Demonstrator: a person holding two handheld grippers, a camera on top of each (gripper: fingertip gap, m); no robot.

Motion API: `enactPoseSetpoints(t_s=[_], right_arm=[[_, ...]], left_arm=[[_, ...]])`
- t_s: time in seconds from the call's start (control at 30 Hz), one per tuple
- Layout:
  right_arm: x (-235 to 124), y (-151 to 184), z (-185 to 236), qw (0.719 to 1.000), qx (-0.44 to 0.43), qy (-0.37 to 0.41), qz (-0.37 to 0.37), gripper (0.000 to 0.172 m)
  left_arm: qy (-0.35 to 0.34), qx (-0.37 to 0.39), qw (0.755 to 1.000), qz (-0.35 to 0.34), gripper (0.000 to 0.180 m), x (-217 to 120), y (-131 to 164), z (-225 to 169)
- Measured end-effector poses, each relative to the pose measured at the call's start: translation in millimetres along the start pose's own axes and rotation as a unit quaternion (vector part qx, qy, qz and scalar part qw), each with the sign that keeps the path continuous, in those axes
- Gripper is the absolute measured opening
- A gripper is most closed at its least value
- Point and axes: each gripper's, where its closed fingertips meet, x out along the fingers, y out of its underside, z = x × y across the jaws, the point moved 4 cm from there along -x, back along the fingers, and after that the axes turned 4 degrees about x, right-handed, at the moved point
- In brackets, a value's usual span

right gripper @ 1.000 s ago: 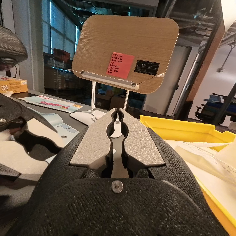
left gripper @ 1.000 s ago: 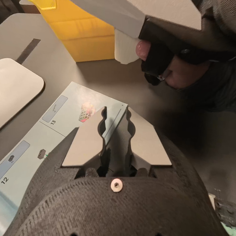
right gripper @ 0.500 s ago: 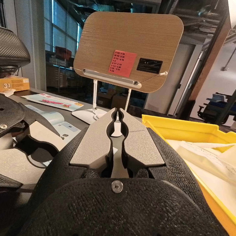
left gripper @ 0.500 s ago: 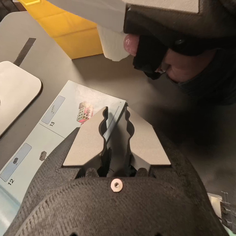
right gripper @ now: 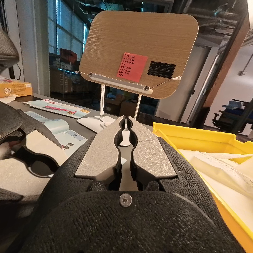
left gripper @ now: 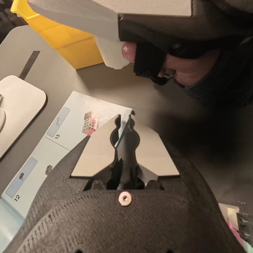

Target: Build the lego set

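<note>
An open light-blue instruction booklet lies on the grey table. My left gripper is low over its right page. The page's far right corner and edge stand between the fingertips. The jaws are narrow, with a gap still showing at the tips. The booklet also shows in the right wrist view, with my left gripper over it. My right gripper is shut with nothing between its tips and hangs above the table. In the left wrist view it is overhead, held by a hand.
A wooden book stand rises ahead on a white base. A yellow bin with white papers sits at the right. A second booklet and a yellow box lie at the far left. Some 12 cm of space lies between my two pairs of fingers.
My left gripper's jaws have narrowed around the page's corner. The right gripper stays shut and has shifted only slightly.
</note>
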Motion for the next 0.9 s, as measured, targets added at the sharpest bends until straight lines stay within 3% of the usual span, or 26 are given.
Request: enactPoseSetpoints(t_s=[0.37,0.9], right_arm=[[0.4,0.3,1.2,1.0,-0.001,-0.003,0.001,0.0],[0.3,0.1,2.3,1.0,0.0,-0.006,0.001,0.0]], left_arm=[[-0.08,0.098,0.992,-0.001,0.031,0.2,-3.2,1.6],[-0.098,0.084,0.992,0.003,0.035,-0.8,-1.3,8.4]])
